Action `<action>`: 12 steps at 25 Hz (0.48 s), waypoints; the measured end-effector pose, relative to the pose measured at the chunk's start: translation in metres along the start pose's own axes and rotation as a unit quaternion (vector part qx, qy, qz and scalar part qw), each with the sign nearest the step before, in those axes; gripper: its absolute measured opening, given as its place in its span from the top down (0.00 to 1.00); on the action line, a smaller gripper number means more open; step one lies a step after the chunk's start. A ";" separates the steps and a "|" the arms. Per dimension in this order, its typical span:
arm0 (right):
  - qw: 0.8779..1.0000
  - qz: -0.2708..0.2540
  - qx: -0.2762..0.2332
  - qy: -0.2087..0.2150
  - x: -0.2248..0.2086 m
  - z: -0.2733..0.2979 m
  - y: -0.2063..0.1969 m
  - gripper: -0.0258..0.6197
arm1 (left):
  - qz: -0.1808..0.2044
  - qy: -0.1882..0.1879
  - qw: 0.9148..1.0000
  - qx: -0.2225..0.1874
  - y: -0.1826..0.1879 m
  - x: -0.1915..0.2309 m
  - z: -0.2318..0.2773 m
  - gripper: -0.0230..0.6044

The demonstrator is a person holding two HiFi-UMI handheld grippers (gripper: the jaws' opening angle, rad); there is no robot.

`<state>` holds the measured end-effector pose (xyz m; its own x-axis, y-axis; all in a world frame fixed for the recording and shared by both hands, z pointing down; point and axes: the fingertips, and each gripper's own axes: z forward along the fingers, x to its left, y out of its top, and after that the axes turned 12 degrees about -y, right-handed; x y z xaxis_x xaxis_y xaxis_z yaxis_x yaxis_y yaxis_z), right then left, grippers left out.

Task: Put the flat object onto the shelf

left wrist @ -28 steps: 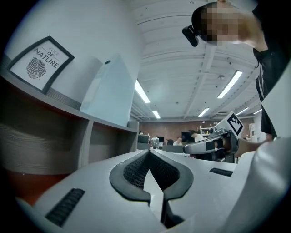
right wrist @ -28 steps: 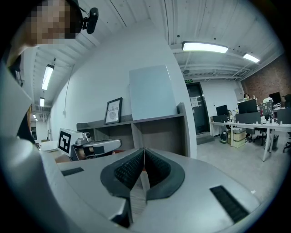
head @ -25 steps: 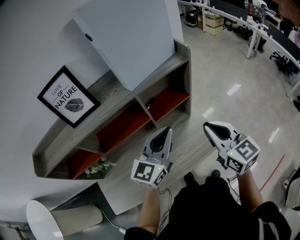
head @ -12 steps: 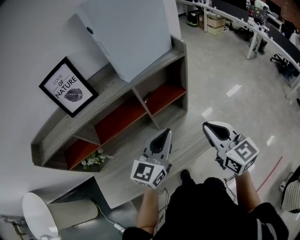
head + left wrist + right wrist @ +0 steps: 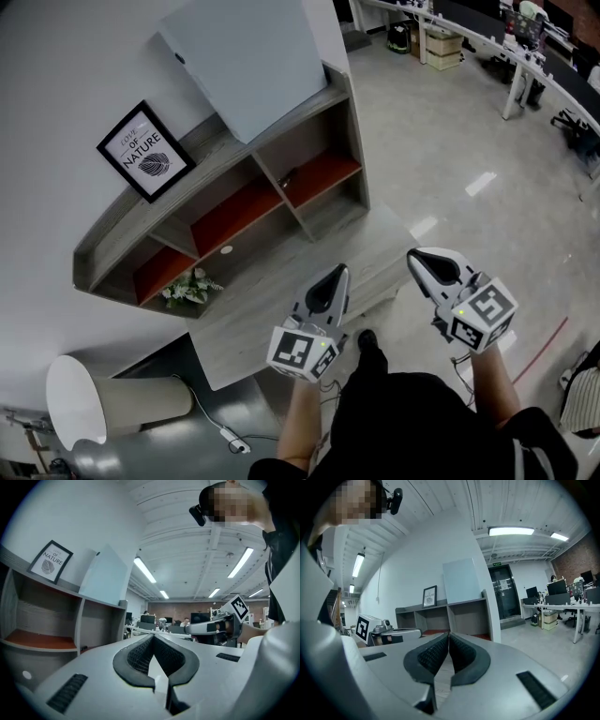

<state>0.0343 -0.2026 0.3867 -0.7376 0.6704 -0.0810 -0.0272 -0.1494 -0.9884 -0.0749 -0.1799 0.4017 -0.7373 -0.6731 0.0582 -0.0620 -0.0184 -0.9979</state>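
Note:
A black-framed picture (image 5: 145, 152) stands on top of the grey shelf (image 5: 309, 108), leaning on the wall. Beside it leans a large pale blue flat board (image 5: 248, 61). Both also show in the left gripper view, picture (image 5: 50, 561) and board (image 5: 104, 576), and in the right gripper view, picture (image 5: 430, 596) and board (image 5: 461, 581). My left gripper (image 5: 337, 270) and right gripper (image 5: 415, 255) hang side by side in front of the shelf, well short of it. Both are shut with nothing between the pads, as the close views show for the left (image 5: 153, 636) and the right (image 5: 448, 634).
A low wooden platform (image 5: 272, 323) lies between me and the shelf. A small plant (image 5: 190, 287) sits in the lower left compartment. A white cylinder (image 5: 80, 403) and a cable with a power strip (image 5: 230, 433) lie at the lower left. Office desks (image 5: 506, 47) stand far right.
In the head view the shelf has drawn away and shifted, so more of the floor and platform shows. Both grippers keep their pose, shut and empty.

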 end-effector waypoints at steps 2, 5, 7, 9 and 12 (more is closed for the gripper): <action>1.000 0.003 -0.002 0.004 -0.002 -0.021 -0.004 0.94 | 0.000 0.004 1.000 0.001 -0.002 -0.023 -0.003 0.94; 1.000 0.006 -0.003 0.011 -0.001 -0.055 -0.010 0.94 | -0.002 0.009 1.000 0.002 -0.006 -0.059 -0.008 0.94; 1.000 0.008 -0.002 0.015 0.001 -0.078 -0.014 0.94 | -0.006 0.016 1.000 0.002 -0.006 -0.083 -0.014 0.94; 1.000 0.008 0.000 0.020 0.004 -0.101 -0.016 0.94 | -0.011 0.023 1.000 0.002 -0.006 -0.106 -0.018 0.94; 1.000 0.006 0.001 0.025 0.005 -0.137 -0.021 0.94 | -0.017 0.029 0.999 0.000 -0.008 -0.142 -0.023 0.94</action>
<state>0.1233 -0.0965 0.3896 -0.7033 0.7040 -0.0988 -0.0204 -0.1590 -0.9871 0.0143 -0.0671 0.4018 -0.7722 -0.6286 0.0929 -0.0869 -0.0404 -0.9954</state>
